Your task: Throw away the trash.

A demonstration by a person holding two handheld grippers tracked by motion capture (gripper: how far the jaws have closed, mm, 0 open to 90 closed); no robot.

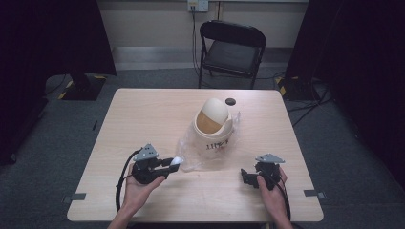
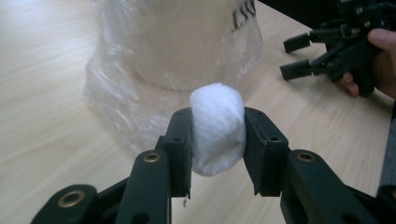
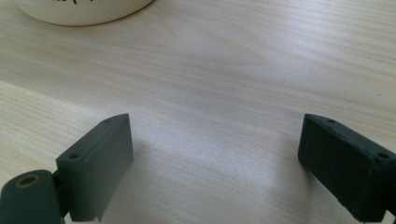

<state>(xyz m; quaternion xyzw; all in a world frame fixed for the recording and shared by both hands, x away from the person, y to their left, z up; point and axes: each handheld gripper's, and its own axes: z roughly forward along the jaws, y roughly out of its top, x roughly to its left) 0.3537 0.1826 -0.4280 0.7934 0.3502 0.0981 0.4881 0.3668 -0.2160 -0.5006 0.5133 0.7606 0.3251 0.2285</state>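
Currently, a white wad of tissue (image 2: 217, 128) is clamped between the jaws of the left gripper (image 2: 217, 140), with most of its bulk held above the jaw tips. Directly ahead of that gripper, a cream swing-lid bin (image 1: 213, 125) is seen standing in a clear plastic bag (image 2: 121, 93) on the table (image 1: 143, 119). The right gripper (image 3: 215, 149) is held with its jaws wide apart over bare wood, nothing between them. Slippage is judged possible: the soft wad may be squeezed out if grip is eased, or the loose bag may be snagged.
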